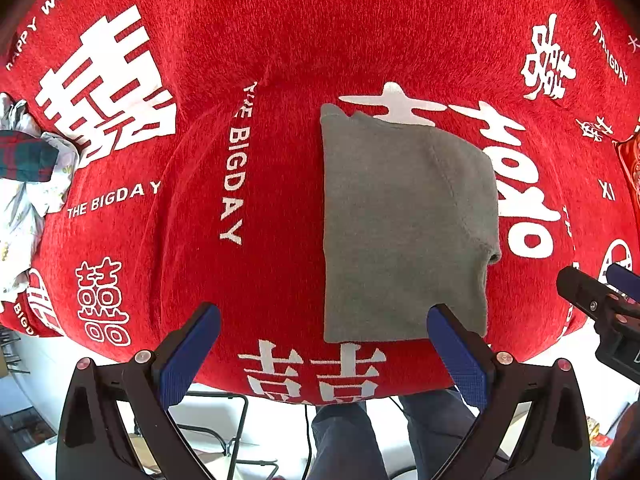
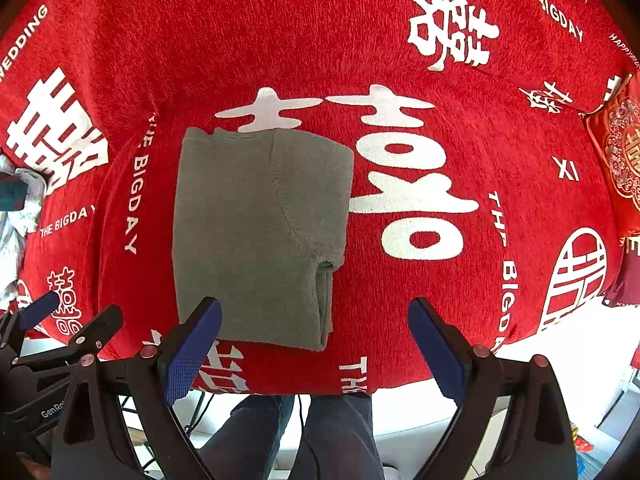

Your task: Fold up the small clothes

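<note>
Jaws spread on left gripper (image 1: 323,354) and right gripper (image 2: 314,350), nothing held | folded grey garment (image 2: 260,236) laid flat on red wedding-print blanket (image 2: 400,60), just beyond both grippers

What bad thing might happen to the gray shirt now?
The folded gray shirt lies near the front edge of the red blanket; a clumsy grab might drag it off. Both grippers, left gripper and right gripper, have open jaws and hold nothing, so pinching only the top layer could undo the fold. The loose cuff might flop out.
</note>
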The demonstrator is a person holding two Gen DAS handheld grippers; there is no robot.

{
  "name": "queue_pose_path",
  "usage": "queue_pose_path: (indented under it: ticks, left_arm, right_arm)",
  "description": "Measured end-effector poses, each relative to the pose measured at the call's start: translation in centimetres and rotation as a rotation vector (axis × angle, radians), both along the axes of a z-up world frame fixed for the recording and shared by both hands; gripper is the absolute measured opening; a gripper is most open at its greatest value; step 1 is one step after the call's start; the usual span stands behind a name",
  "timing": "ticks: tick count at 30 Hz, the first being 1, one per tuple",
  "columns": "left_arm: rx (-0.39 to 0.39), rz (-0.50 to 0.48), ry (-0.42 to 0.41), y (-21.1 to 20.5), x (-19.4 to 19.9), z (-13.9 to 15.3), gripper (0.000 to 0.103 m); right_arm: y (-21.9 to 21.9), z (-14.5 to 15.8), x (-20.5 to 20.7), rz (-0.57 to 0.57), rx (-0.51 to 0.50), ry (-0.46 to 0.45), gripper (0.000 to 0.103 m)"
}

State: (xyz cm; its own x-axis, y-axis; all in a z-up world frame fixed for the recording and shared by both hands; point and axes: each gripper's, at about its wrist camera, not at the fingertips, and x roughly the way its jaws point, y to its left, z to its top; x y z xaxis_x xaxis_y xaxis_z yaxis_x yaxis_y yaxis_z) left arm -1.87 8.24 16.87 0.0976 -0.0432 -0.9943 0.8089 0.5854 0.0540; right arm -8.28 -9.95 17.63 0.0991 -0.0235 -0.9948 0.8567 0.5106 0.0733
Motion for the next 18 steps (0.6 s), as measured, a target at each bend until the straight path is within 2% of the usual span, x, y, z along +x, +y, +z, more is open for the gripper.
queue_pose_path:
  ticks: [18]
  left_arm:
    - [0.004,-0.011,-0.032,0.11,0.09,0.33,0.103]
  right_arm:
    - [0.14,0.23,0.06,0.006,-0.007,0.001,0.095]
